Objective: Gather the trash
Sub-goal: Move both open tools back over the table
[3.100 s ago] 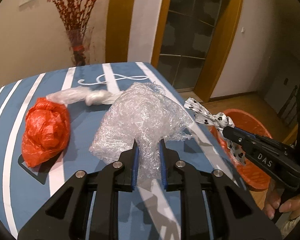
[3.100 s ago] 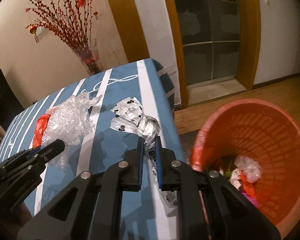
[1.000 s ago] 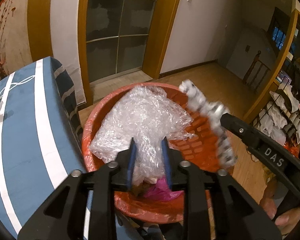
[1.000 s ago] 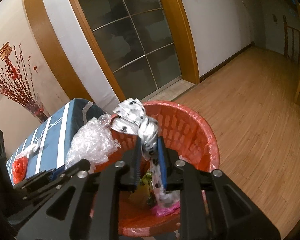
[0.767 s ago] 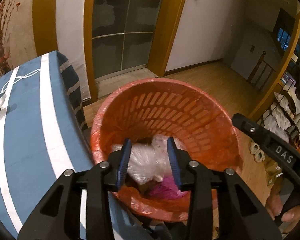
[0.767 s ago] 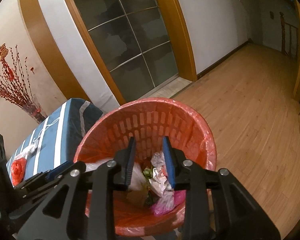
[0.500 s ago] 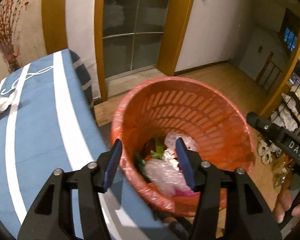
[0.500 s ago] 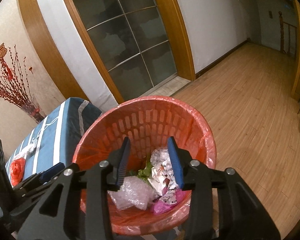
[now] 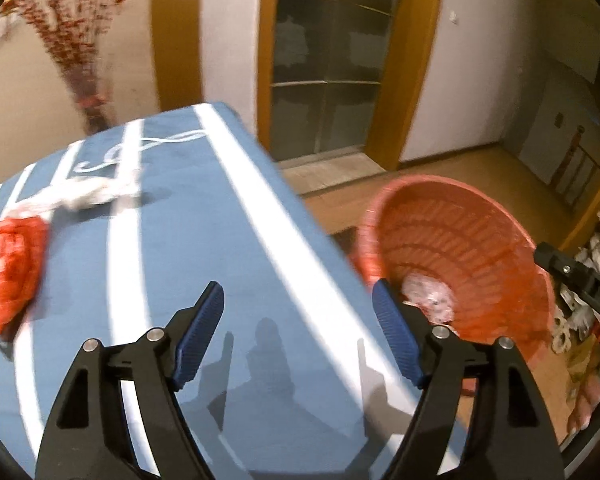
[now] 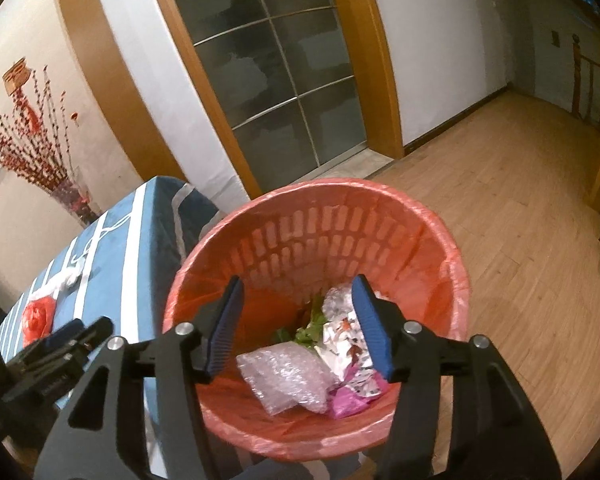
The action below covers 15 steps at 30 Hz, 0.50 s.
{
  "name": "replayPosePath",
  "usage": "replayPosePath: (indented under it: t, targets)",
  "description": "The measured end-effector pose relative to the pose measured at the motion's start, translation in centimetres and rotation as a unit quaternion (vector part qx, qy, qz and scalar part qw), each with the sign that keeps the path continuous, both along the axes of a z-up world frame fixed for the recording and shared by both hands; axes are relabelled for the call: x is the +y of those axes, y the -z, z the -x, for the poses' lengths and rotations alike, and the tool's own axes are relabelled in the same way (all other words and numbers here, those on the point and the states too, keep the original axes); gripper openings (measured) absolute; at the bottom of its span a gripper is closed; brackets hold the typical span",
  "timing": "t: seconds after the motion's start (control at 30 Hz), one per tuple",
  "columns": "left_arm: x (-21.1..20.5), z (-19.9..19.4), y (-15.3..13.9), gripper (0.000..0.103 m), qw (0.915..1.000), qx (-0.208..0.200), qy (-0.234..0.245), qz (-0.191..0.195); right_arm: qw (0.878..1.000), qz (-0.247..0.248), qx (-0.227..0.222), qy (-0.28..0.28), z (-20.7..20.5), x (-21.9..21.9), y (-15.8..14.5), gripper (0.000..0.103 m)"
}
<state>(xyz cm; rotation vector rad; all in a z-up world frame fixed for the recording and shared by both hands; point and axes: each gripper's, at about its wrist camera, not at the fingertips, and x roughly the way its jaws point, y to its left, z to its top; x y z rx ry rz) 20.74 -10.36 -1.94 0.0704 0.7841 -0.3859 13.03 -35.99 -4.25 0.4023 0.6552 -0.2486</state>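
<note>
Looking down through my right wrist camera, I see the round orange slatted plastic trash basket (image 10: pixel 440 236), lined with a thin orange bag, standing on the wooden floor just beside the table's corner. Inside it lie a crumpled wad of clear bubble wrap (image 10: pixel 288 380), a silvery printed wrapper (image 10: pixel 346 332), some green scraps and a pink piece of plastic (image 10: pixel 346 404). My right gripper (image 10: pixel 300 328) hangs above the basket's mouth with its blue-padded jaws spreading apart and nothing pinched between them; the trash shows only far below the gap. My left gripper (image 9: pixel 300 332) is over the table covered in a blue cloth with white stripes (image 9: pixel 188 240), its jaws also widening and bare, with only cloth behind them. Farther back on that cloth, towards the left edge of the left wrist view, rests a crumpled red plastic bag (image 9: pixel 12 268), and just beyond it a twisted bundle of whitish clear plastic (image 9: pixel 88 196); the two look close, though motion blur keeps me from telling if they touch. Behind the table stands a vase of red-berried branches (image 10: pixel 28 148) by the wall, beside a dark glass door in a wooden frame (image 10: pixel 276 80).
</note>
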Motion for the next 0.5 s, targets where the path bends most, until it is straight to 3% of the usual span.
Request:
replayPosePath:
  t: [0.07,0.23,0.5]
  targets:
    - [2.3,-0.2,-0.3,0.082,0.9996,-0.011,-0.024,-0.006,1.000,0.004,0.001,-0.008,-0.4,0.9,-0.1,0.060]
    - [8.3,-1.5,-1.0,0.084,0.9953,-0.027,-0.092,-0.014,1.000,0.009,0.001,-0.030,-1.4,3.0,-0.4,0.066]
    - [18.5,-4.9,-1.1,0.088,0.9772,-0.022,-0.211,-0.002,0.998,0.027,0.003,-0.056,-2.7,6.6,-0.5,0.082]
